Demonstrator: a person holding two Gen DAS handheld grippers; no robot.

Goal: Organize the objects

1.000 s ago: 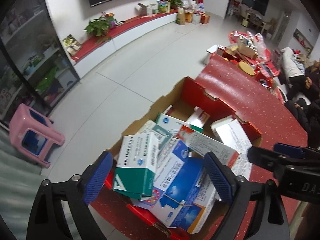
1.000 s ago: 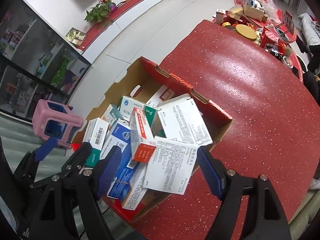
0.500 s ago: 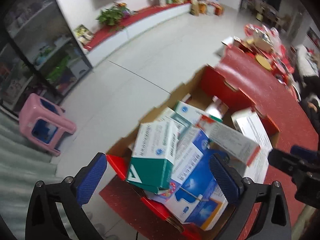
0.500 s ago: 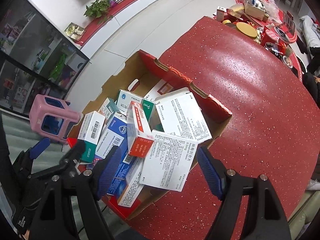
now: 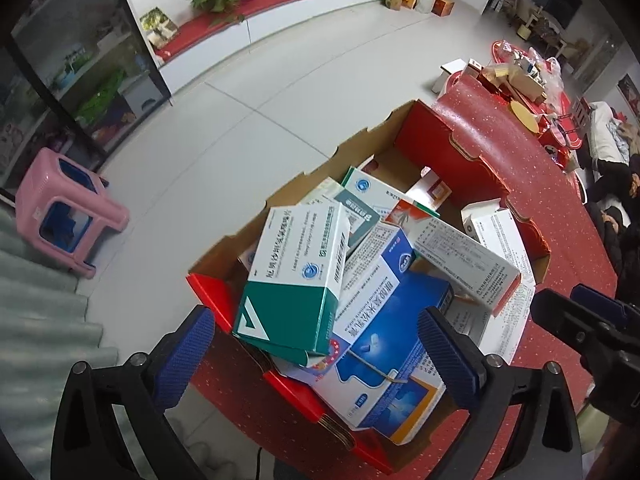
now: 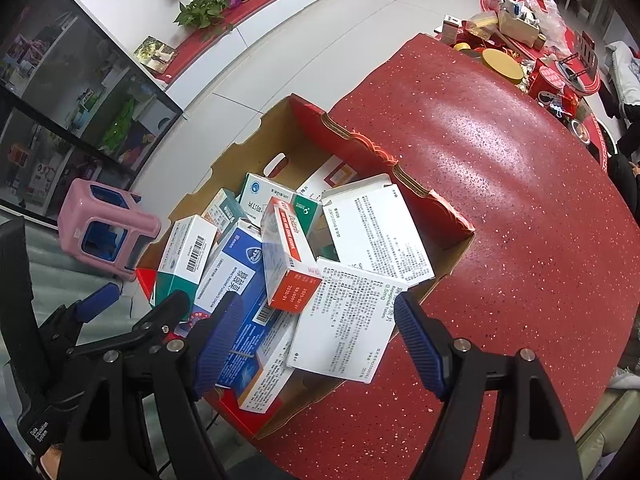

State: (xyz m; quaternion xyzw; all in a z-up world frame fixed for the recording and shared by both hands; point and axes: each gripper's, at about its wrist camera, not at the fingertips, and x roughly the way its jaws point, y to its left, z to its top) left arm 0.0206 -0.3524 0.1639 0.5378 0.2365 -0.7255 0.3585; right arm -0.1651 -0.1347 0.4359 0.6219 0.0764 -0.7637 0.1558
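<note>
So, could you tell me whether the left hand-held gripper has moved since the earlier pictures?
Yes: the left hand-held gripper has shifted toward the cardboard box's near-left corner; the pink stool looks nearer.

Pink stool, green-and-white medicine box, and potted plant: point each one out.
Pink stool (image 5: 66,216): left wrist view, on its top rim.
Green-and-white medicine box (image 5: 298,260): left wrist view, on its white printed top face.
Potted plant (image 6: 204,8): right wrist view, on its green leaves.
</note>
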